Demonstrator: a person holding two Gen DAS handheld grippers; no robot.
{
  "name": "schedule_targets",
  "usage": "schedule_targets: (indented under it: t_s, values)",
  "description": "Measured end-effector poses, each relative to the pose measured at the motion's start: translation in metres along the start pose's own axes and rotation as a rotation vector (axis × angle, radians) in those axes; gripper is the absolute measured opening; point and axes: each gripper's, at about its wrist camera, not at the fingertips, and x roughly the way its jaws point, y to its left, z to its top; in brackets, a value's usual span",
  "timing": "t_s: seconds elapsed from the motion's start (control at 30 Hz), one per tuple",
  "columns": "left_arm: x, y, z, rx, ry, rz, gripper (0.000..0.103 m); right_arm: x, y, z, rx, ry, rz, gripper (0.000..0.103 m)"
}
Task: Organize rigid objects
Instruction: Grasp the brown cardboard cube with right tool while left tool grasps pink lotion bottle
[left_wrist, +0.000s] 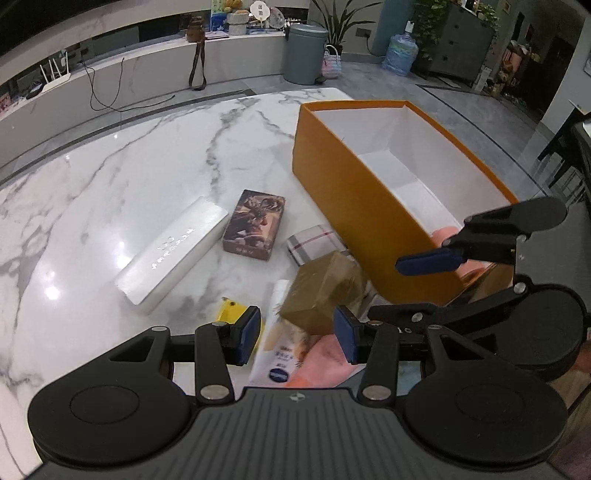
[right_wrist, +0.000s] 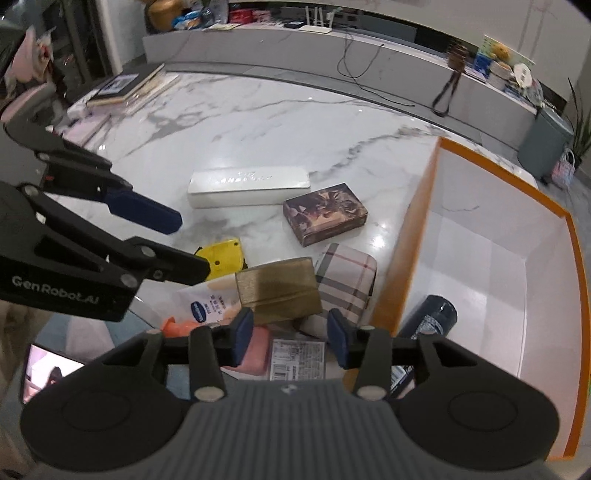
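An orange box (left_wrist: 365, 206) with a white inside stands open on the marble table; it also shows at the right in the right wrist view (right_wrist: 406, 236). A dark can (right_wrist: 432, 314) lies inside it. Beside it lie a gold box (left_wrist: 325, 291) (right_wrist: 277, 291), a plaid case (left_wrist: 314, 240) (right_wrist: 347, 280), a brown picture box (left_wrist: 255, 225) (right_wrist: 325, 214), a long white box (left_wrist: 173, 254) (right_wrist: 247, 184) and a yellow item (left_wrist: 232, 310) (right_wrist: 221, 258). My left gripper (left_wrist: 297, 336) is open just before the gold box. My right gripper (right_wrist: 290, 334) is open over the pile, holding nothing.
A white pouch (left_wrist: 277, 347) (right_wrist: 210, 299), a pink item (right_wrist: 255, 350) and a labelled packet (right_wrist: 295, 358) lie at the near edge. Books (right_wrist: 125, 86) lie at the far left of the table. A bin (left_wrist: 304, 53) stands beyond the table.
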Motion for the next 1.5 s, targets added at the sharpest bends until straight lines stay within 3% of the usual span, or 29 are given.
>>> schedule_targets:
  t_s: [0.13, 0.27, 0.47, 0.7, 0.77, 1.03, 1.5]
  values:
    - [0.007, 0.008, -0.004, 0.022, 0.012, -0.01, 0.055, 0.011, 0.009, 0.007, -0.052, 0.012, -0.006, 0.049]
    - [0.019, 0.012, -0.009, 0.074, 0.041, 0.004, 0.055, 0.024, 0.016, 0.014, -0.12, 0.025, -0.041, 0.063]
    - [0.037, 0.03, -0.013, 0.044, 0.097, 0.016, 0.055, 0.041, 0.014, 0.021, -0.158, 0.042, -0.026, 0.076]
    - [0.048, 0.036, -0.018, 0.039, 0.138, 0.011, 0.054, 0.055, 0.015, 0.023, -0.178, 0.067, 0.004, 0.07]
    - [0.049, 0.036, -0.02, 0.04, 0.146, -0.001, 0.054, 0.057, 0.014, 0.022, -0.166, 0.076, 0.024, 0.061]
    - [0.049, 0.027, -0.021, 0.079, 0.149, -0.009, 0.054, 0.05, 0.011, 0.018, -0.148, 0.061, 0.02, 0.059]
    - [0.054, -0.041, -0.041, 0.441, 0.177, -0.111, 0.054, 0.019, 0.001, 0.014, -0.148, 0.021, 0.006, 0.059]
